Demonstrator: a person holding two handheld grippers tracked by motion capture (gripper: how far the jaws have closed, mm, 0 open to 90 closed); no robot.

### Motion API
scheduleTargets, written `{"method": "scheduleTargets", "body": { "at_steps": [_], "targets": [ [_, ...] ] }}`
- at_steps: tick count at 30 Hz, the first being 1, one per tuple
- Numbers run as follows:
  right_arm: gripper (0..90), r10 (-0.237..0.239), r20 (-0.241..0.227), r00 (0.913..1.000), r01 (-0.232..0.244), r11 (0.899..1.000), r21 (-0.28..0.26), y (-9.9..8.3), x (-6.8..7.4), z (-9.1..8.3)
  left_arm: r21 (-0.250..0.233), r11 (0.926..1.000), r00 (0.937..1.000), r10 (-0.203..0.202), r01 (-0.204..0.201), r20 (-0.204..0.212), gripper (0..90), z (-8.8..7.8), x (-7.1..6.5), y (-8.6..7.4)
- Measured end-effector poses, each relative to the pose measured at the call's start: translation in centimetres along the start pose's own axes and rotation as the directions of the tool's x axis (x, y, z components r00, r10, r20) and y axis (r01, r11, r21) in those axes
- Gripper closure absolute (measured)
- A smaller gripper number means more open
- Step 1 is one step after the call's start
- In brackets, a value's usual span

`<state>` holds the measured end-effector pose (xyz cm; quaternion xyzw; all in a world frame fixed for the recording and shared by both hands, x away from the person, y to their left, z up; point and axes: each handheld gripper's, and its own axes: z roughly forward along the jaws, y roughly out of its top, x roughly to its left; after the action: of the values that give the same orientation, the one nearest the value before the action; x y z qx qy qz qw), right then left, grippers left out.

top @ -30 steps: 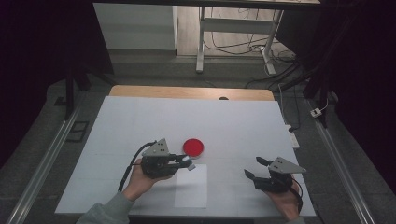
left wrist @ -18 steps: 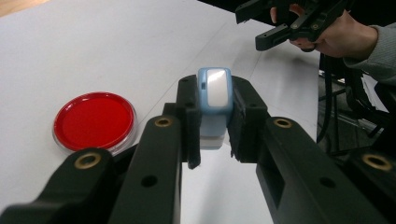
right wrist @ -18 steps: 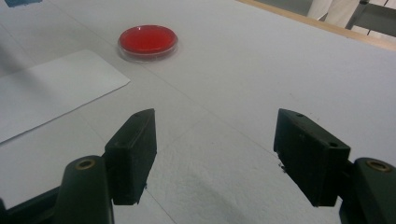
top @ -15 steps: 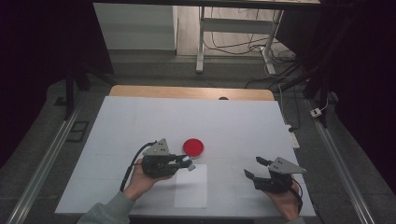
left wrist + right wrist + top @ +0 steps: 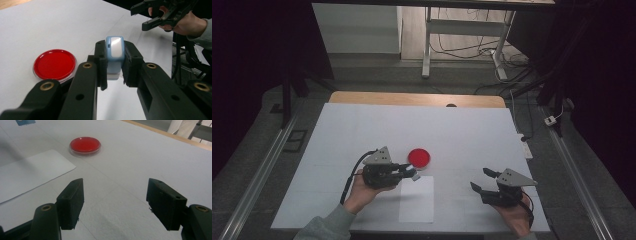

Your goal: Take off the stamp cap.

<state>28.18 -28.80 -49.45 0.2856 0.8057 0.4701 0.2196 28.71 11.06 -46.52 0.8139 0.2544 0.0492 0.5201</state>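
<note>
A white table (image 5: 362, 130) sits in a dark room. The left gripper (image 5: 113, 65) pinches a small blue-and-white block (image 5: 114, 53), with a red dish (image 5: 55, 64) just beside it. The right gripper (image 5: 115, 202) hovers with its jaws spread and empty, well apart from the dish.

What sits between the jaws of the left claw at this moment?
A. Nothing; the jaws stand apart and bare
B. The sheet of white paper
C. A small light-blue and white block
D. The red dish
C: in the left gripper view the left claw is clamped on the small light-blue and white block, while the red dish lies on the table off to the side, apart from it.
</note>
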Motion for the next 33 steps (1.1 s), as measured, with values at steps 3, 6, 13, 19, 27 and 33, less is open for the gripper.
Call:
{"method": "scheduleTargets", "body": {
  "at_steps": [3,6,13,19,27,33],
  "targets": [
    [29.5,-0.004,-0.004,1.0000,0.004,1.000,0.001,0.2,0.3,0.2,-0.002,1.0000,1.0000,-0.002,0.002,-0.004,75.9,0.0,0.1,0.0],
    [29.5,-0.011,-0.006,0.9999,0.011,1.000,-0.004,0.5,0.7,0.4,-0.002,1.0000,1.0000,-0.002,0.002,-0.005,75.8,0.0,0.1,0.0],
    [30.3,-0.028,-0.005,0.9996,0.028,0.999,-0.020,1.0,1.7,0.9,-0.002,1.0000,0.9999,-0.006,0.006,-0.012,75.9,0.0,0.3,-0.1],
    [30.3,-0.046,-0.024,0.9986,0.046,0.999,-0.020,1.4,2.7,1.6,-0.003,0.9999,0.9998,-0.011,0.011,-0.016,75.9,-0.1,0.4,-0.1],
    [30.5,-0.040,-0.066,0.9970,0.039,0.999,-0.018,2.0,3.8,2.7,0.000,0.9999,0.9998,-0.011,0.011,-0.016,75.9,0.0,0.4,-0.1],
    [30.7,-0.036,-0.088,0.9955,0.034,0.999,-0.025,2.4,4.6,3.3,0.001,0.9999,0.9998,-0.012,0.012,-0.016,75.9,0.1,0.4,-0.1]
  ]
}}
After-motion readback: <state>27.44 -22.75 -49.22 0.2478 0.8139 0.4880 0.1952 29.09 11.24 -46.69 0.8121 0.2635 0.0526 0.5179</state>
